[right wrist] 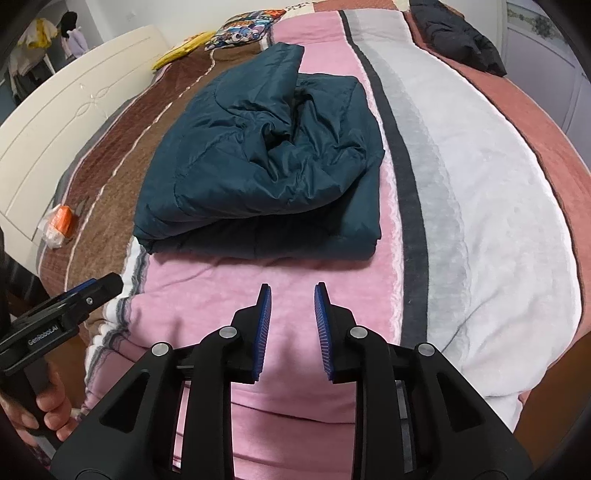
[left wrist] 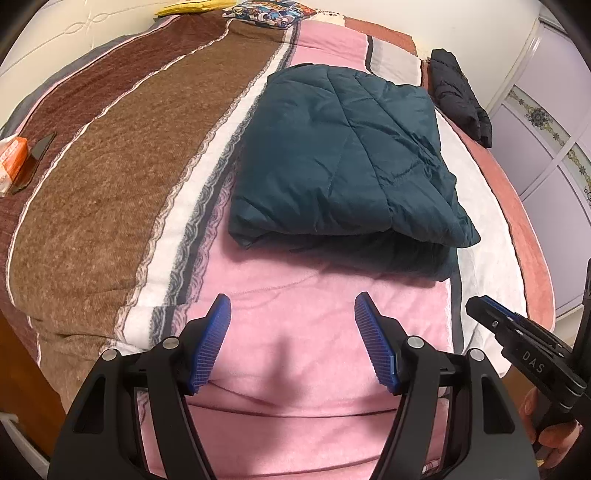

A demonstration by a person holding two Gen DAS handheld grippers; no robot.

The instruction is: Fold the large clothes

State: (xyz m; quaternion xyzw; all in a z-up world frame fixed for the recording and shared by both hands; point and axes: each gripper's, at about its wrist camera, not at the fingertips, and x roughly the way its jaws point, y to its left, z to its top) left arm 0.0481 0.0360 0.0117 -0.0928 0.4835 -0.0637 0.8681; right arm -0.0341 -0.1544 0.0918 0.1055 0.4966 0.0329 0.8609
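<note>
I hold the left gripper (left wrist: 292, 306) wide apart and the right gripper (right wrist: 292, 295) narrowly parted, both empty, since the teal jacket (left wrist: 343, 158) at twelve o'clock looks folded.

A bed (right wrist: 480, 192) fills the room, spread with a blanket (left wrist: 92, 206) striped brown, white, pink and rust. A cream headboard (right wrist: 62, 122) with a carved line stands on one side. On the other, a pale lilac wardrobe (left wrist: 546, 122) with flowered trim. Clothes (right wrist: 33, 55) hang in the far corner by a white wall (right wrist: 122, 14).
</note>
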